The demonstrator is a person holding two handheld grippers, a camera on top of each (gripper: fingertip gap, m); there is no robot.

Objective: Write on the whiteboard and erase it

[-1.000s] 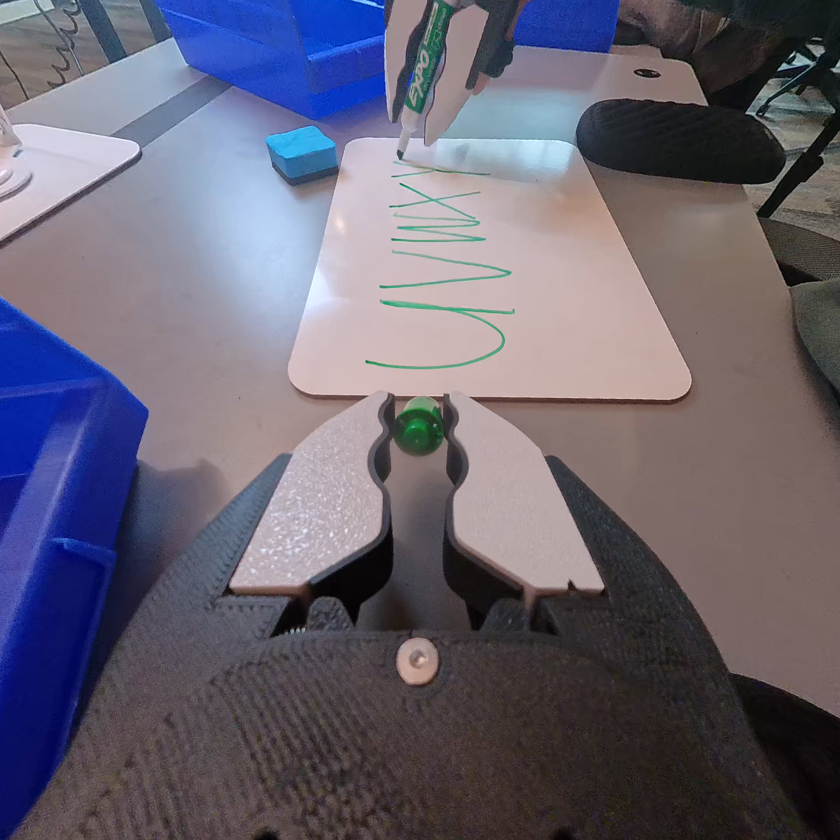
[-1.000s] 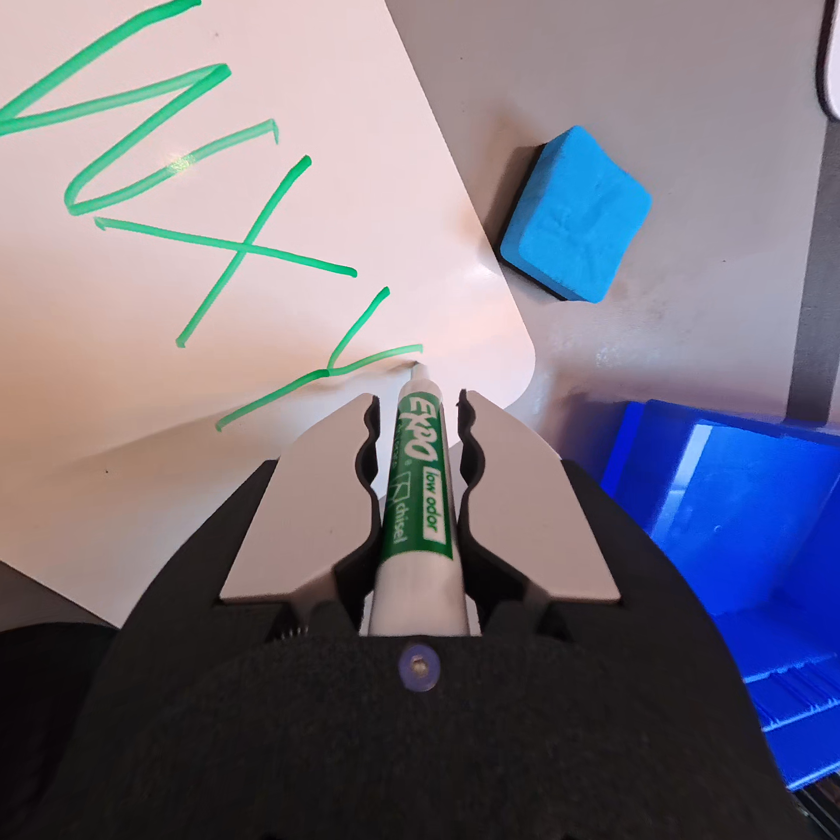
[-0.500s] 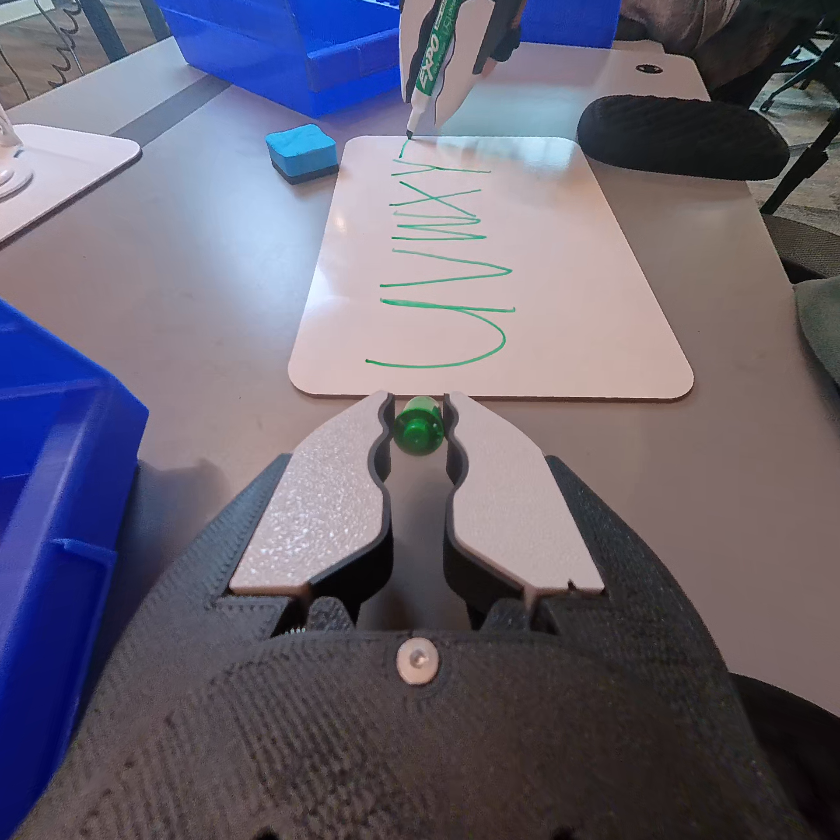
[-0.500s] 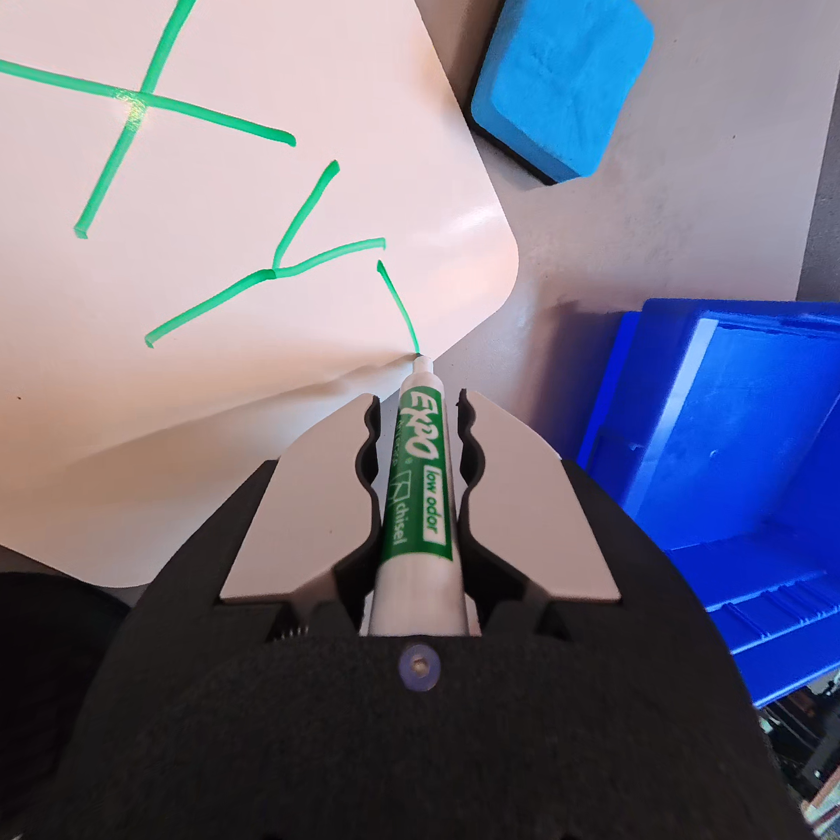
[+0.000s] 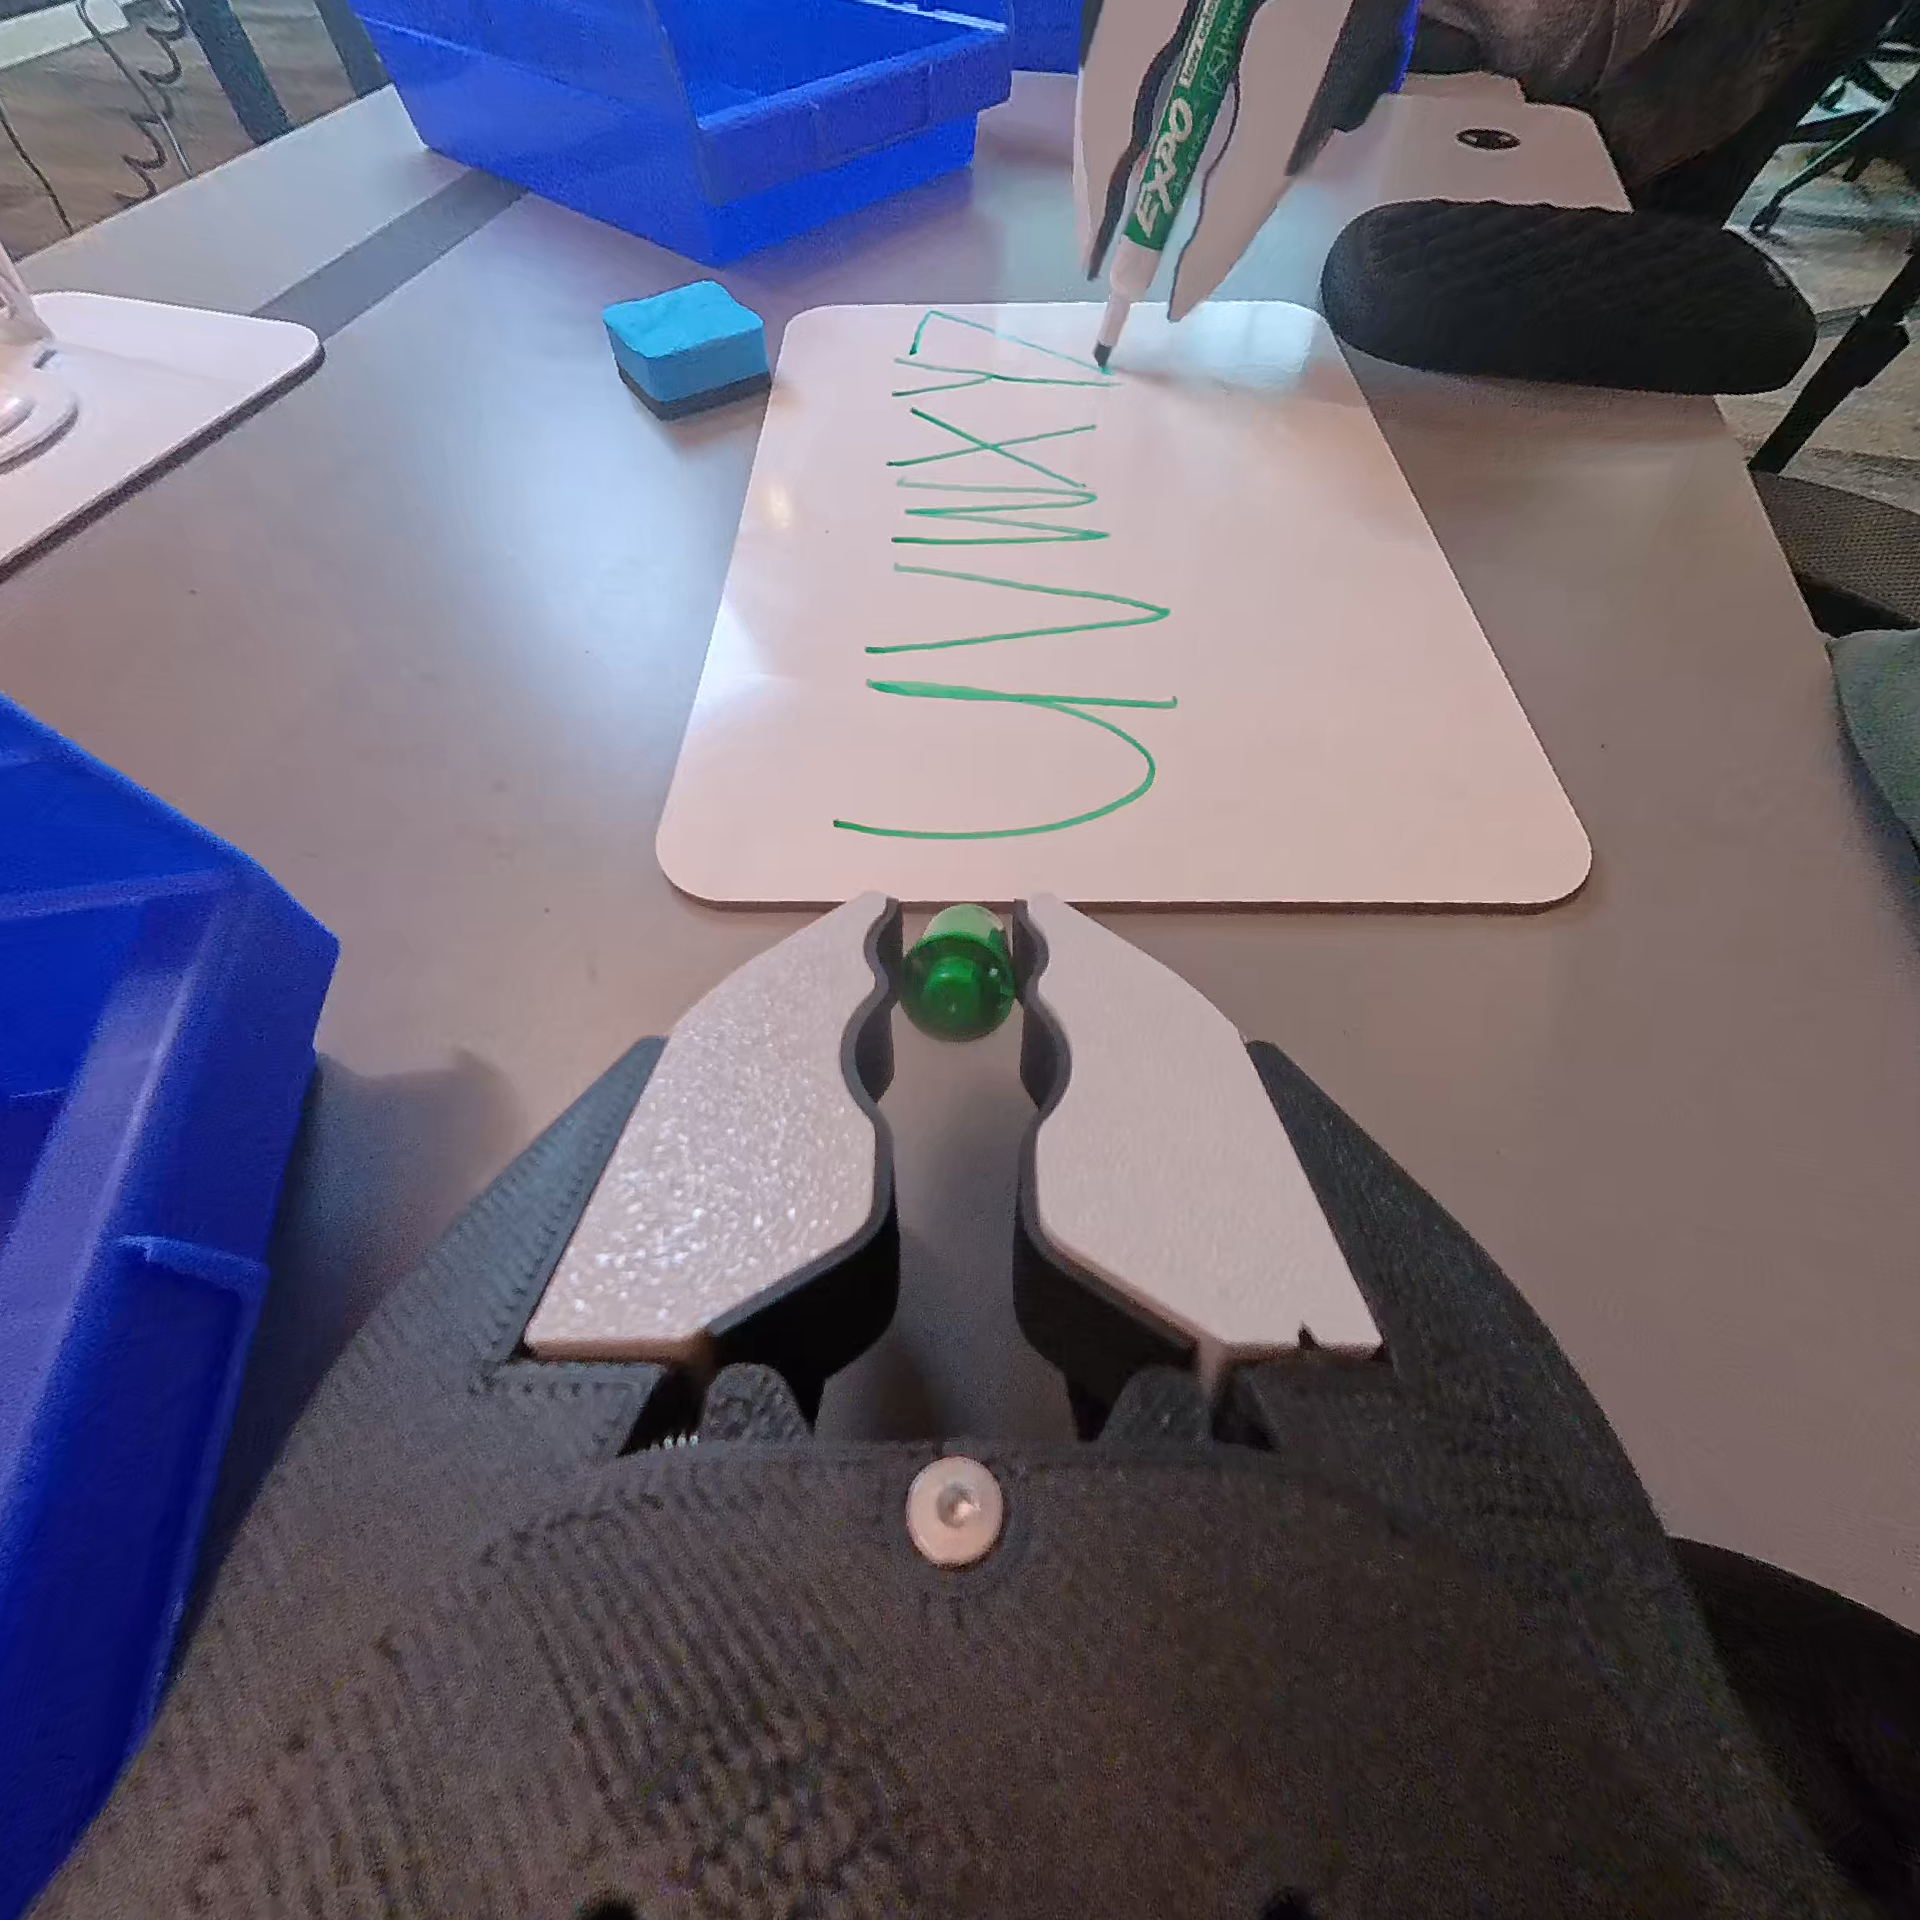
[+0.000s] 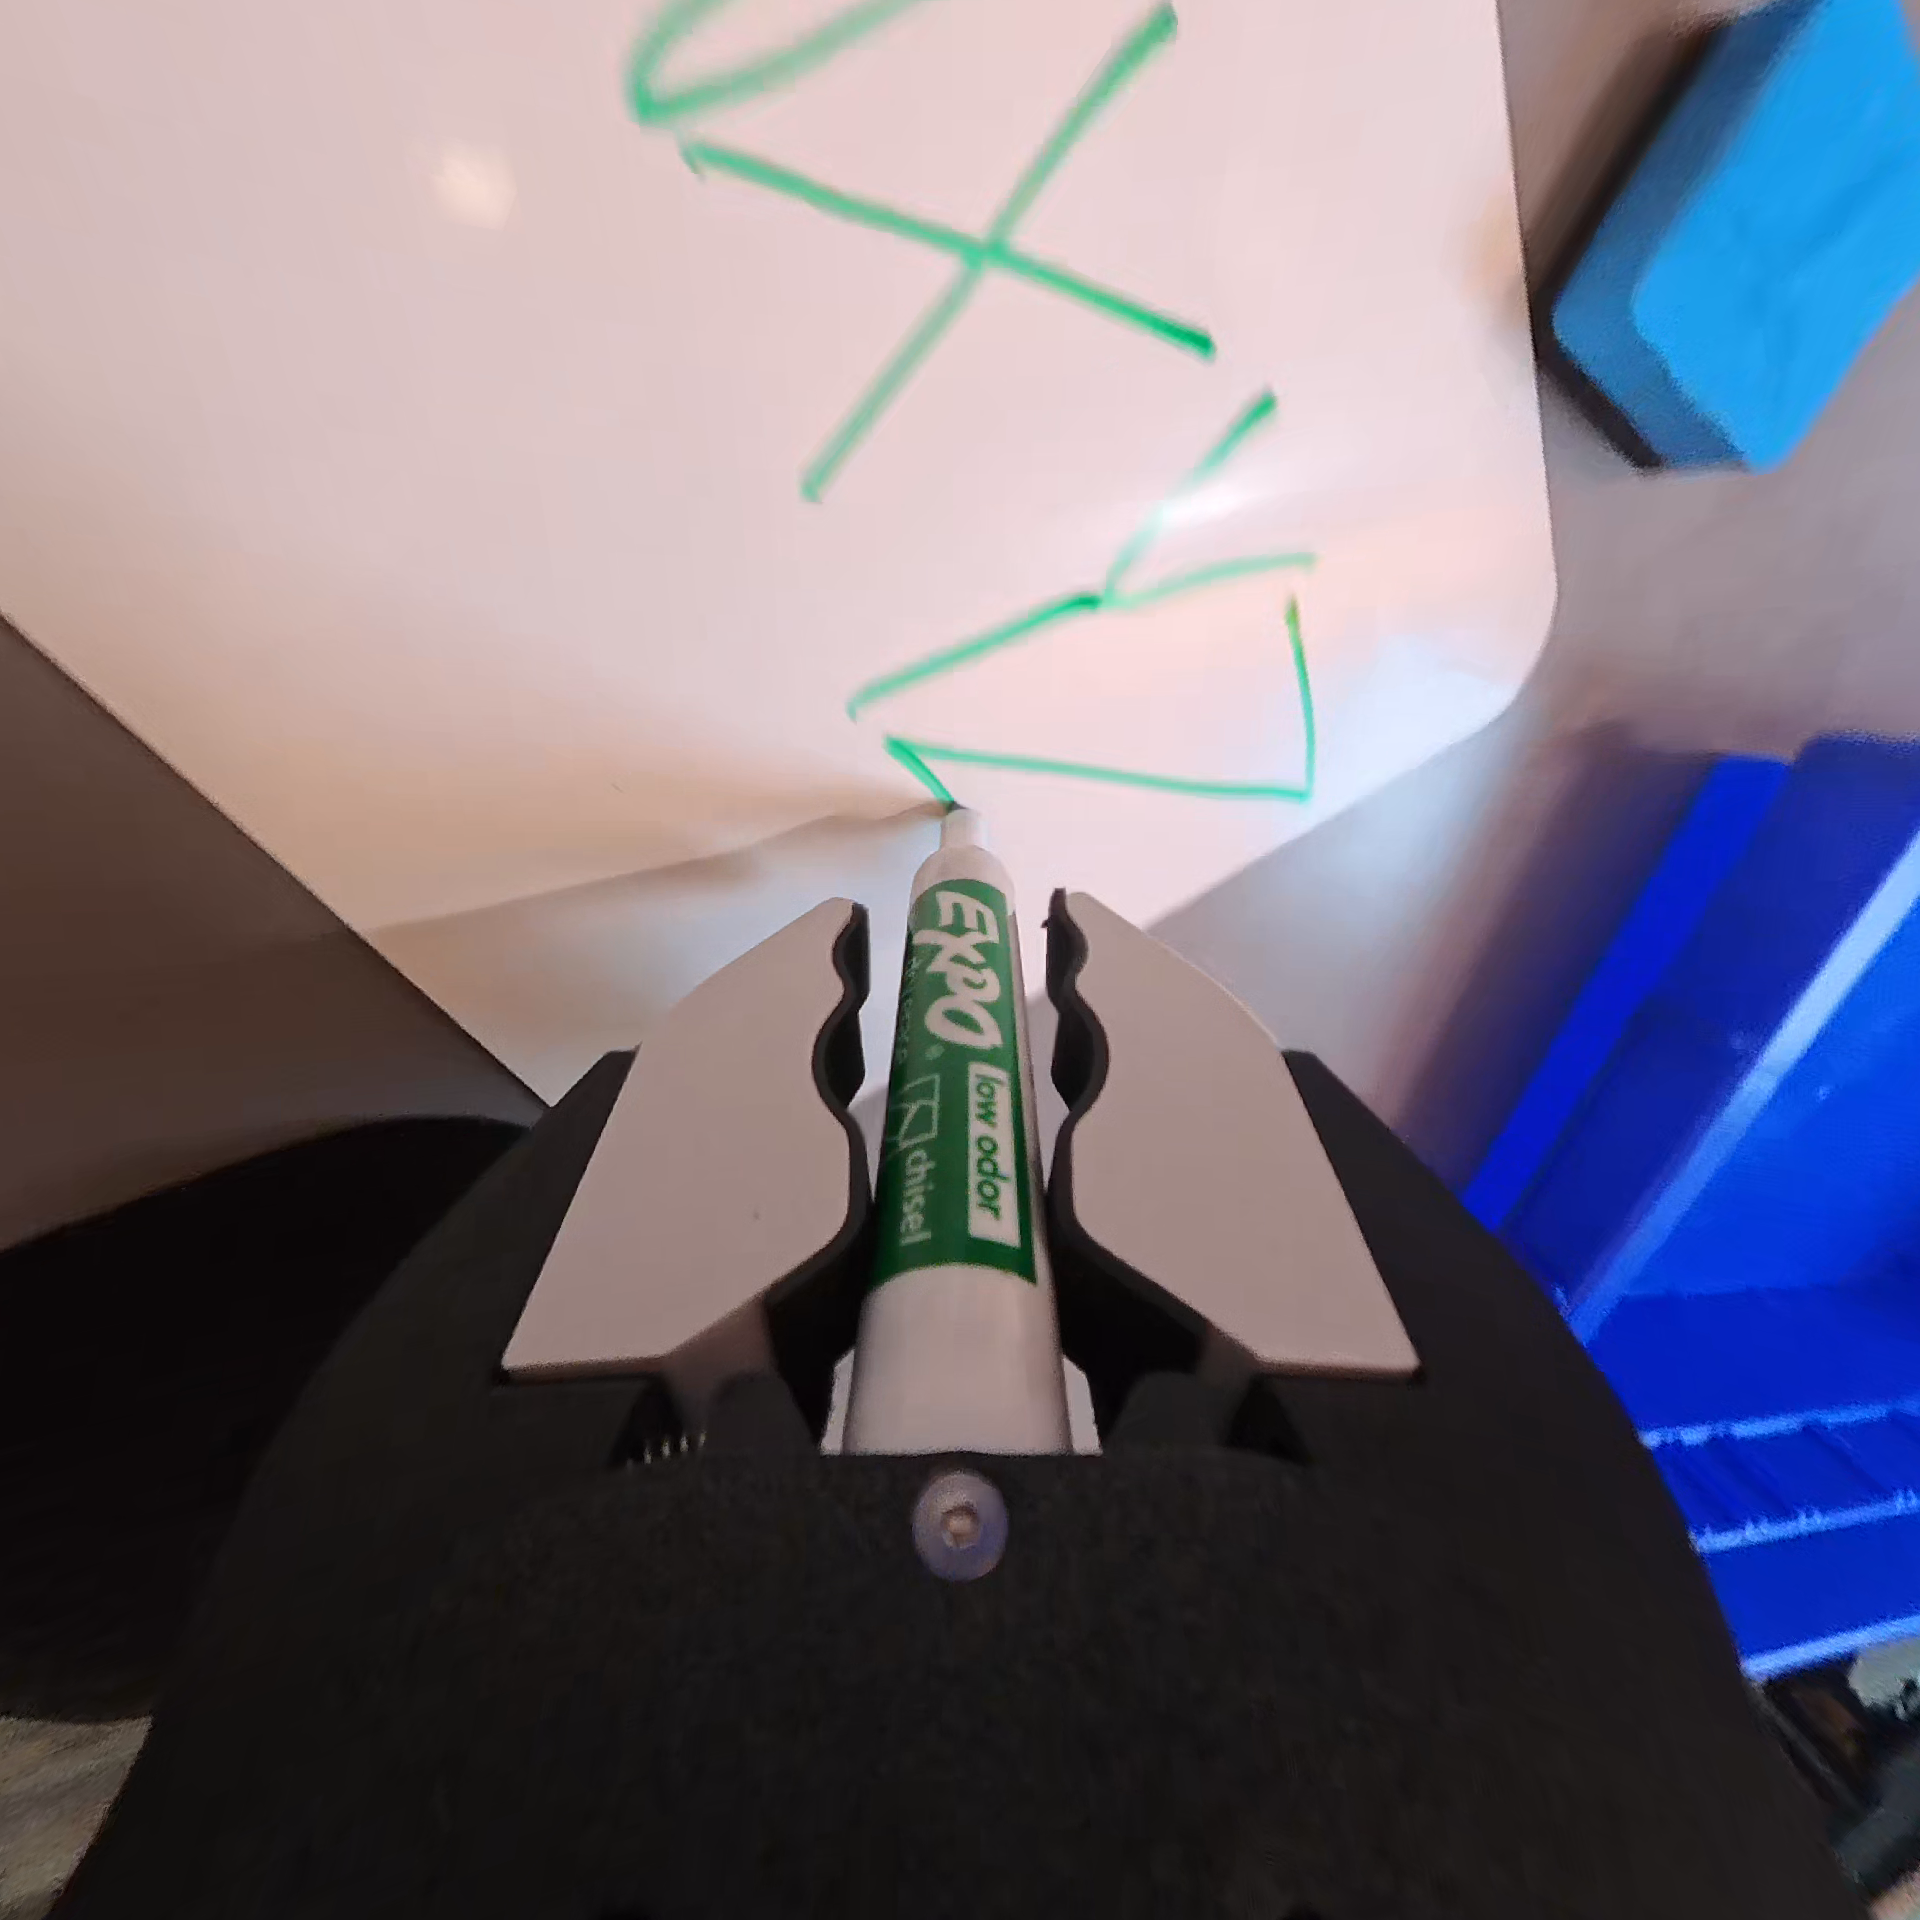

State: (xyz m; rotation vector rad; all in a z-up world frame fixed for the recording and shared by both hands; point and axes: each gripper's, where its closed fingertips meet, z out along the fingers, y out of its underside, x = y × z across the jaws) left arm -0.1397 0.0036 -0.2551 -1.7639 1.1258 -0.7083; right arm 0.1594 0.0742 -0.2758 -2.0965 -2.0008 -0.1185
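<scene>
grey table [image 5: 436,582], marker [image 6: 951,1122] between right tongs [image 6: 956,914]

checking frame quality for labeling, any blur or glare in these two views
Right wrist view: motion blur smears the eraser and blue bin, glare crosses a green stroke; the marker stays sharp. Left wrist view: sharp, mild sheen on the whiteboard, wide-angle stretching at edges.

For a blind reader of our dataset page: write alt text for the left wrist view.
The left gripper holds a green marker cap at the near edge of a whiteboard covered in green strokes, while the right gripper presses a green marker to its far end. A blue eraser lies beside it.
</scene>
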